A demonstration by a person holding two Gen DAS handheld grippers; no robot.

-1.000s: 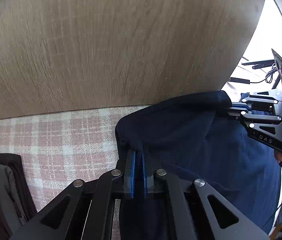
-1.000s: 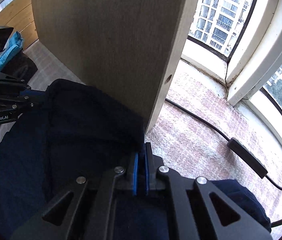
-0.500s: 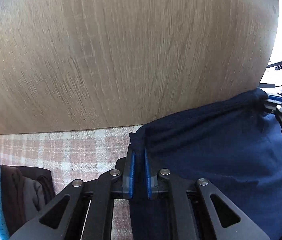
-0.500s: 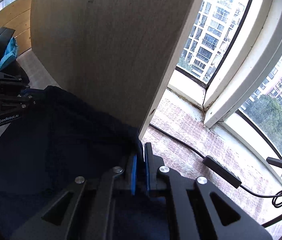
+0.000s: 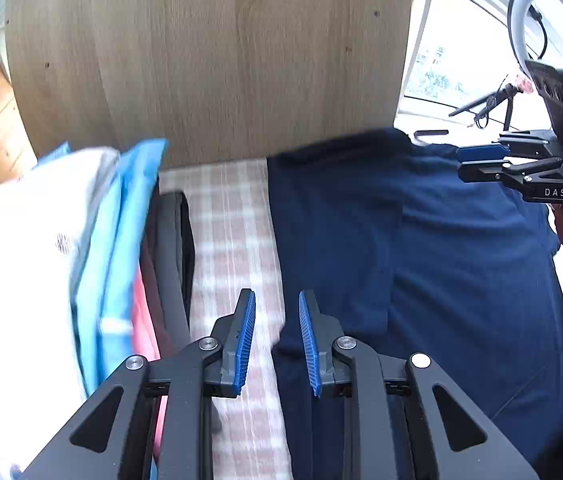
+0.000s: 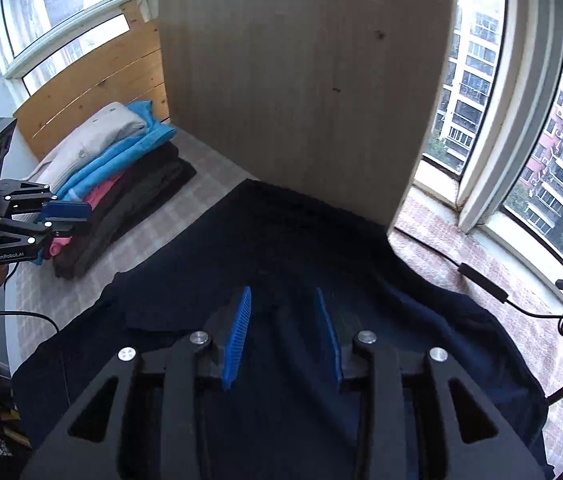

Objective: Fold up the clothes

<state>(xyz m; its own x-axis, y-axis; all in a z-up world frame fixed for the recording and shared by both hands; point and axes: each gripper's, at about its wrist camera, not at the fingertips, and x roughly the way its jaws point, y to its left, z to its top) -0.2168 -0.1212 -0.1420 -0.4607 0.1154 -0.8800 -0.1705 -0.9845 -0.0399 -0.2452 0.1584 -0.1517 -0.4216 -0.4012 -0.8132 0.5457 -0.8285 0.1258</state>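
Against the frames from a moment ago, we see both tools let go: the left hand-held gripper [image 5: 275,312], which then pinched the cloth's corner, has just been opening and now stands with a narrow gap, nothing between its blue pads, over the edge where cloth meets cover. It has also pulled away from the tall pale wooden panel [image 5: 209,60], so the stack of folded clothes [image 5: 81,264] fills far more of the left wrist view. The right hand-held gripper [image 6: 283,312] has likewise just been opening; its jaws are moderately wide and hang above the cloth without touching it.

The dark navy garment [image 5: 421,260] lies spread flat on the pink-and-white checked cover [image 5: 225,216], its far edge at the foot of the wooden panel. In the left wrist view its long axis runs from the panel toward the camera, and its left edge is straight and parallel to the stack. The stack, white on top, then light blue, pink and dark layers, sits left of the garment, a strip of bare cover between them, also close to the panel.
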